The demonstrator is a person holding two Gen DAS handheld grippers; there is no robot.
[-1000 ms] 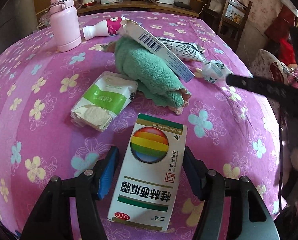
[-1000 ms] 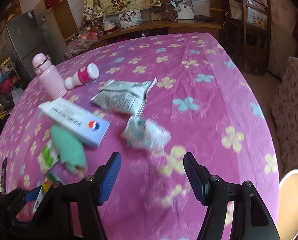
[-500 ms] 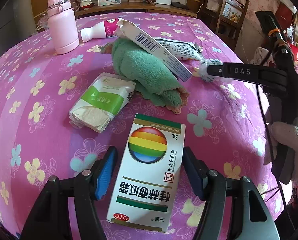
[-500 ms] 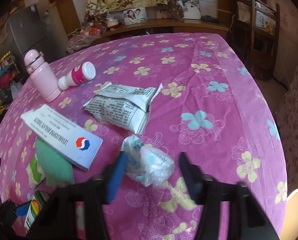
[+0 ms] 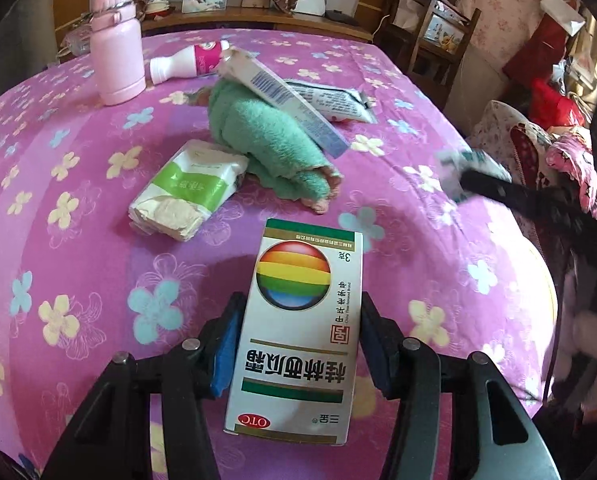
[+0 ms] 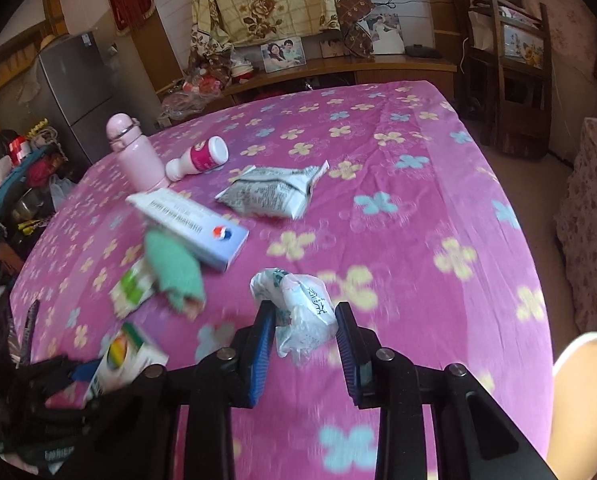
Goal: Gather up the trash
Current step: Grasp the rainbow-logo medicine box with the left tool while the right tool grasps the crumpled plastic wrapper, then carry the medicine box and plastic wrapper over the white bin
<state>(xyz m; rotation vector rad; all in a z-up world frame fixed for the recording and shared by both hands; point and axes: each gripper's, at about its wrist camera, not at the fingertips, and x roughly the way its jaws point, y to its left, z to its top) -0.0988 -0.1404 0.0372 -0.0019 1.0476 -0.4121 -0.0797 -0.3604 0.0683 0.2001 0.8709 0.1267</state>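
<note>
The left gripper [image 5: 298, 344] is closing its jaws on a white medicine box [image 5: 298, 328] printed with a rainbow ball. The blue pads are bearing against the box's two long sides, and the box is lying at the near edge of the table [image 5: 58, 120], which is covered with a pink flowered cloth.

The right gripper [image 6: 304, 340] is gripping a crumpled white plastic wrapper [image 6: 298, 312] between its blue pads. The jaws are nearly together and the wrapper is bulging out above them, over the near right part of the table. In the left wrist view this wrapper is appearing as a blur at the right edge of the table.

Remaining items are lying toward the far left:
- A rolled green towel [image 5: 266, 140] is resting at the centre.
- A long white and blue carton [image 5: 282, 96] is leaning on top of the towel.
- A green and white tissue pack [image 5: 186, 192] is lying just beside the towel, on its near left side.
- A printed silver pouch [image 6: 270, 192] is lying on the far side of the carton.
- A pink flask [image 5: 116, 64] is standing upright at the far left.
- A small white bottle with a pink label [image 5: 190, 64] is lying on its side just beside the flask.
</note>
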